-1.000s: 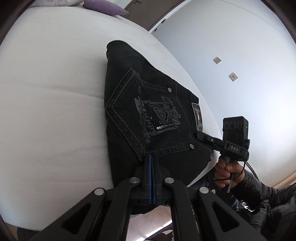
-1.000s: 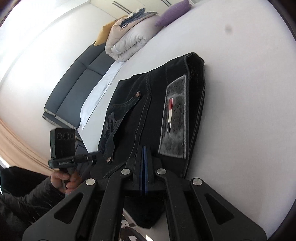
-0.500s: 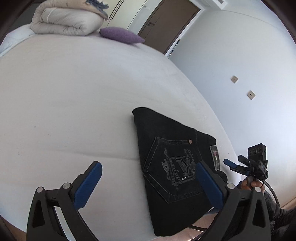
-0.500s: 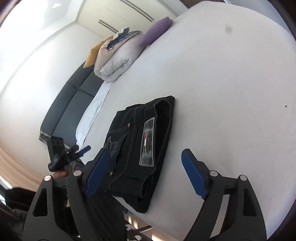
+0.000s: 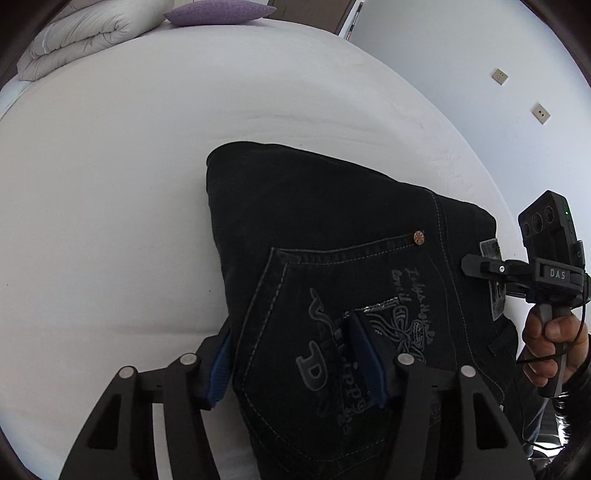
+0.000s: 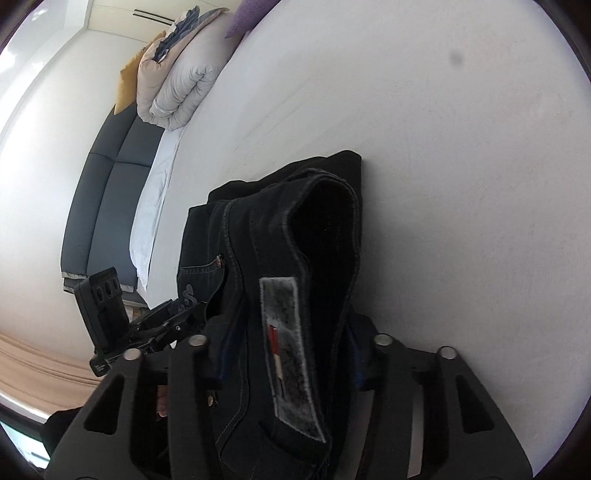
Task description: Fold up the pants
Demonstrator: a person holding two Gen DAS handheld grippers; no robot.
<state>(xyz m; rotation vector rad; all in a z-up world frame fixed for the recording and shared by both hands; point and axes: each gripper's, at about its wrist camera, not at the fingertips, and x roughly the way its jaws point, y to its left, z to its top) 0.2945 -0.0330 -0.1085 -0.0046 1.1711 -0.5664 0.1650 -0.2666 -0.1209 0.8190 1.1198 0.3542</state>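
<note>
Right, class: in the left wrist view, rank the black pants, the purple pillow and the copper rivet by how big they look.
1. black pants, largest by far.
2. purple pillow; it lies far up the bed, so its real size is unsure.
3. copper rivet, smallest.

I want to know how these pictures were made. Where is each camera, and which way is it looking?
Left wrist: sits on the left gripper, looking down at the pants on the bed; a hand holds the right gripper.
Right wrist: sits on the right gripper, looking along the waistband; the left gripper shows.
Both share pants, bed, folded duvet.
</note>
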